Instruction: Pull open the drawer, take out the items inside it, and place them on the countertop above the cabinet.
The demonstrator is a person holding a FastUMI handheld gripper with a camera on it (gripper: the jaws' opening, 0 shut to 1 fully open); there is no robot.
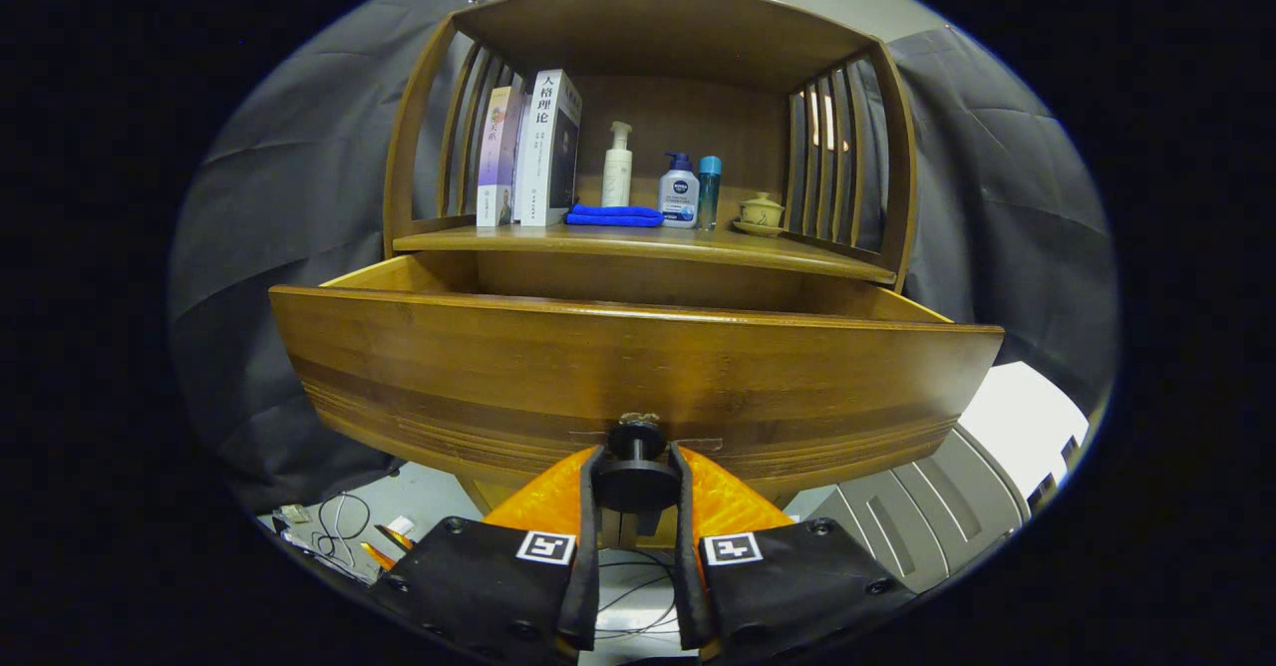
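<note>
Drawer (638,367) stands pulled out from the wooden cabinet (897,177), its front panel facing the camera and its side walls running back under the countertop (648,242). The inside of the drawer is hidden behind the front panel; contents cannot be told.

Gripper (636,482) sits at the lower middle of the drawer front. Its 2 fingers (590,506) are drawn close together, one on each side of the round dark knob (636,439), clamped on it. The knob sits between the fingertips and against the drawer face.

On the countertop, inside the open shelf bay with slatted sides:
- 2 books (543,148) upright at one end, leaning against each other
- blue cloth (614,215) folded flat, just beside the books
- white pump bottle (617,166) behind the cloth, upright
- squat bottle with blue pump (679,190) near the cloth
- slim blue-capped bottle (709,190) just beside it
- small lidded cup on a saucer (761,213) at the far end, near the slats

Cables (344,526) lie on the floor below the cabinet.
</note>
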